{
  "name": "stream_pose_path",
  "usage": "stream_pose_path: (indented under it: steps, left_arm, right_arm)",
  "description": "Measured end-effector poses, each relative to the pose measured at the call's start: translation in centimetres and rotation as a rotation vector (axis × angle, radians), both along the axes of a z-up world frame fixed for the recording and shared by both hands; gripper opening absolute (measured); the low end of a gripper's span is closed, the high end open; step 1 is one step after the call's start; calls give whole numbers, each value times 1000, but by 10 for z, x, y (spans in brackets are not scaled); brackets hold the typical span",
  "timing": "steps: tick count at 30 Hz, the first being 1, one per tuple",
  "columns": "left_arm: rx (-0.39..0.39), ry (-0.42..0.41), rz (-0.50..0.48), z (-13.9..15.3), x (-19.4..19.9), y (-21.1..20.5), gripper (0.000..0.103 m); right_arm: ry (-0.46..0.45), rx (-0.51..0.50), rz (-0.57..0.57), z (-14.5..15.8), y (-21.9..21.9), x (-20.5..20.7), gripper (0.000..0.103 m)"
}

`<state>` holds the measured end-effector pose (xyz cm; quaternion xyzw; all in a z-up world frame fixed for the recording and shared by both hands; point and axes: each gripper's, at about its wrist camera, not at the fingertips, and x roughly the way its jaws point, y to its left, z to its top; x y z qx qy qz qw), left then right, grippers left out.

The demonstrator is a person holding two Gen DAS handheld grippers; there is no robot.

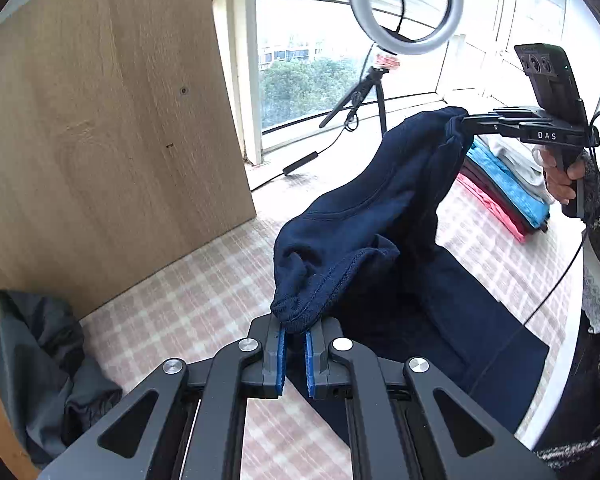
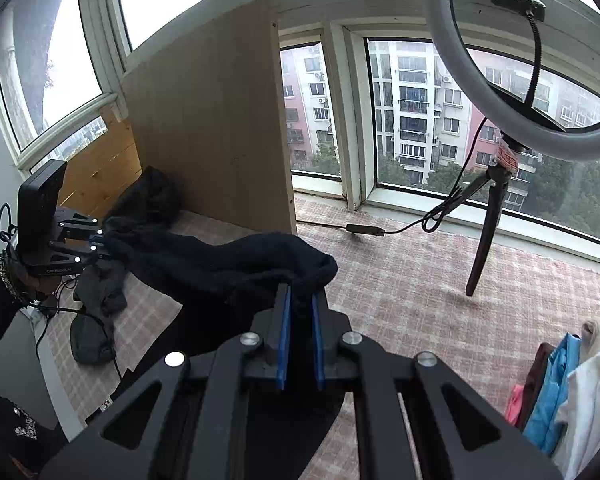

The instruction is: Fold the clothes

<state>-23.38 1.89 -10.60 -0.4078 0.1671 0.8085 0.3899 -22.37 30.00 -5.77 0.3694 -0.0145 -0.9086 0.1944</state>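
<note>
A navy blue garment [image 1: 380, 216] hangs stretched between my two grippers above the checked tablecloth [image 1: 188, 304]. My left gripper [image 1: 296, 332] is shut on one edge of it, the cloth pinched between the blue pads. My right gripper [image 2: 300, 304] is shut on the other edge of the same garment [image 2: 228, 264]. The right gripper also shows in the left wrist view [image 1: 466, 120], and the left gripper shows in the right wrist view [image 2: 100, 244]. The lower part of the garment drapes down onto the table [image 1: 480, 336].
A stack of folded clothes [image 1: 504, 184] lies at the right; it also shows in the right wrist view [image 2: 572, 392]. A crumpled grey garment [image 1: 40, 368] lies at the left by a wooden panel [image 1: 100, 128]. A ring light on a tripod [image 2: 496, 200] stands near the window.
</note>
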Motion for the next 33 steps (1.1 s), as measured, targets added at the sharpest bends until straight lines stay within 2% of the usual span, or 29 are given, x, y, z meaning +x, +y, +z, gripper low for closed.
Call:
stream_pose_path:
  steps: [3, 5, 6, 7, 8, 9, 10, 11, 14, 16, 18, 20, 22, 29, 30, 32, 33]
  left_arm:
    - [8, -8, -14, 2, 44, -16, 6]
    - [4, -44, -18, -8, 74, -27, 7]
    - [-12, -45, -28, -12, 82, -28, 9]
    - [-30, -42, -39, -16, 90, -28, 16]
    - [-49, -39, -49, -19, 97, -28, 20]
    - [-67, -36, -60, -23, 104, -28, 28]
    - [-86, -32, -70, -26, 112, -28, 27]
    - [-105, -29, -81, -30, 119, -29, 26]
    - [-160, -20, -113, -40, 141, -29, 26]
    - [-198, -13, -134, -47, 156, -29, 28]
    - [-235, -7, -155, -54, 171, -30, 34]
    - [-272, 0, -176, -61, 186, -30, 36]
    - [-309, 6, -197, -68, 201, -30, 41]
    - [-366, 15, -304, -105, 183, 13, 41]
    - [-373, 16, -320, -110, 180, 19, 39]
    - [-366, -4, -340, -117, 181, 23, 25]
    - [-369, -13, -339, -119, 181, 24, 10]
  right_arm:
    - [-11, -9, -29, -7, 4, 60, 10]
    - [-61, -24, -33, -27, 2, 101, 10]
    - [-113, -31, -16, -44, -2, 121, 11]
    - [-184, -17, -3, -64, -7, 141, 16]
    - [-272, 21, 5, -87, -12, 160, 27]
    - [-348, 69, 7, -107, -17, 179, 27]
    - [-394, 111, -2, -119, -19, 200, 27]
    - [-411, 117, -11, -123, -18, 219, 27]
    - [-379, 6, -53, -107, -4, 254, 28]
    - [-336, -6, -43, -92, -3, 257, 29]
    - [-301, 51, 5, -83, -12, 248, 32]
    - [-261, 120, 73, -81, -28, 241, 36]
    - [-234, 200, 143, -89, -47, 232, 41]
    - [-234, 402, 317, -139, -85, 206, 42]
    - [-234, 421, 336, -145, -88, 205, 42]
    - [-245, 453, 365, -157, -92, 202, 42]
    - [-254, 460, 369, -162, -92, 201, 41]
